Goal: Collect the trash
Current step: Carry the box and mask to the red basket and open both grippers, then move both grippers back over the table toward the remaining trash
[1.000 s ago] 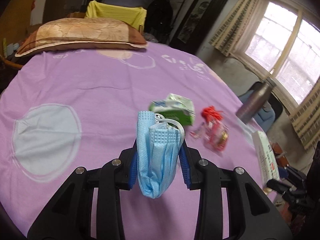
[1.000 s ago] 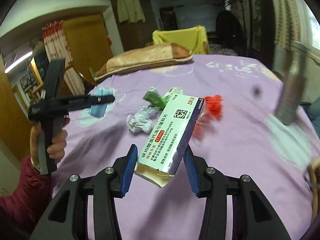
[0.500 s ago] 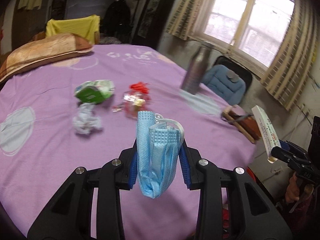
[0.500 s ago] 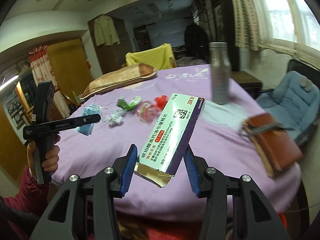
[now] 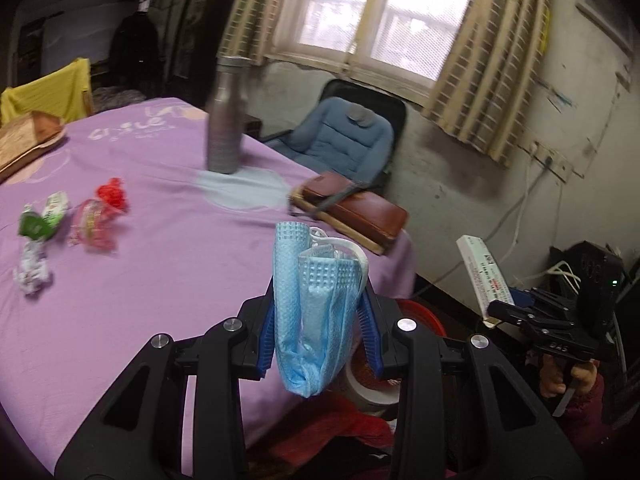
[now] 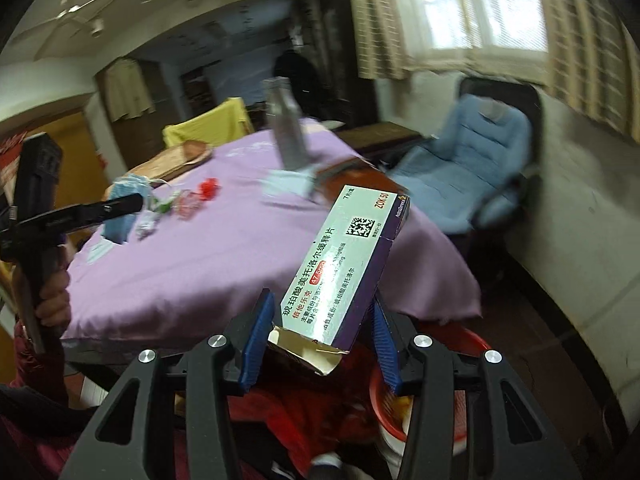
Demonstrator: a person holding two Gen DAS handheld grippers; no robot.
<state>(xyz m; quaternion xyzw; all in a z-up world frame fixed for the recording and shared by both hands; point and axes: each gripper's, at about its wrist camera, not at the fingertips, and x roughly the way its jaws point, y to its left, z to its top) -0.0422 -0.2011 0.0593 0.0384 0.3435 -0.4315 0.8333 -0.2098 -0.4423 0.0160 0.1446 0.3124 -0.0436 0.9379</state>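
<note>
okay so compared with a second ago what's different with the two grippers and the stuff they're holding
Both grippers swung away from the middle of the purple bed toward its edge by the window, and a red bin now shows below them. Nothing was let go: the left gripper still clamps the blue face mask, the right gripper the medicine box. The wrappers remain on the bed.

The face mask is soft, dimpled non-woven cloth; the medicine box is glossy card — torn at its flap. Matt purple cloth covers the surface; the bottle looks like brushed metal.
</note>
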